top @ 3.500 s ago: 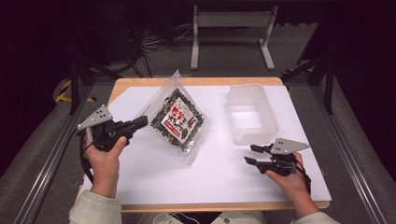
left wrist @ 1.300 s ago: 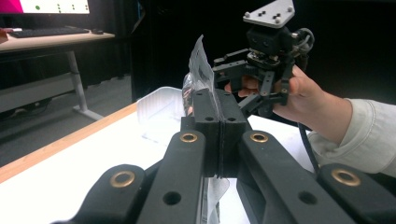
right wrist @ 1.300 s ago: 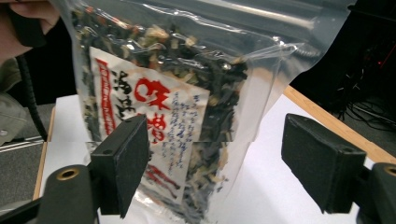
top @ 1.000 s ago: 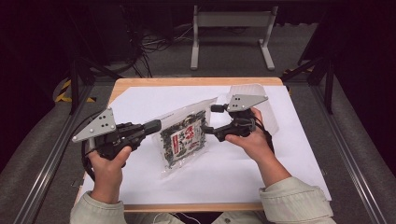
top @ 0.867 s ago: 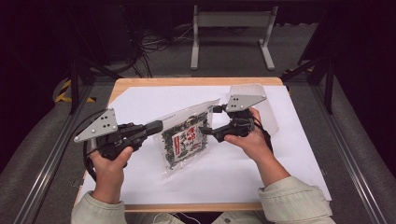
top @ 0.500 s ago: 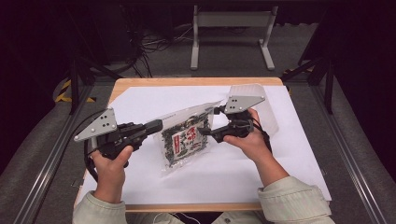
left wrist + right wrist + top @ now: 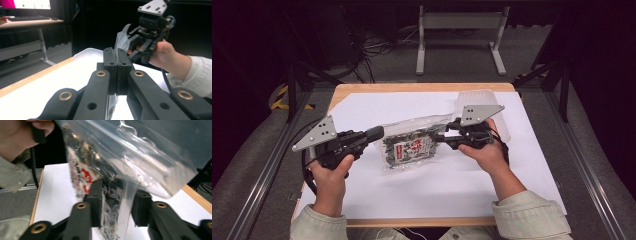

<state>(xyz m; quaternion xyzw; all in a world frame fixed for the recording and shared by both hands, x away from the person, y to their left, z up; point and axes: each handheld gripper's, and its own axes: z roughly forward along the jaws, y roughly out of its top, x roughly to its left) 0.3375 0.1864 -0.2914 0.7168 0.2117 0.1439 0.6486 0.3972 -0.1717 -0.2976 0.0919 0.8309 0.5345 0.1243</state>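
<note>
A clear plastic bag (image 7: 409, 149) of dark dried bits with a red and white label hangs just above the white sheet, mid-table. My left gripper (image 7: 377, 133) is shut on the bag's left top edge; in the left gripper view the jaws (image 7: 117, 56) press together with thin film (image 7: 121, 40) rising from them. My right gripper (image 7: 436, 136) is at the bag's right edge. In the right gripper view its jaws (image 7: 118, 192) stand apart with the bag (image 7: 120, 152) hanging between them.
A clear plastic tub (image 7: 484, 100) stands on the white sheet (image 7: 452, 185) behind my right hand, towards the back right; its rim (image 7: 87, 53) appears in the left gripper view. Wooden table edges border the sheet. A metal stand (image 7: 459, 30) is on the floor beyond.
The bag lay flat with both grippers away from it; now my left gripper holds its raised edge and my right gripper has come across to its right side. Hardly anything moved in the last second.
</note>
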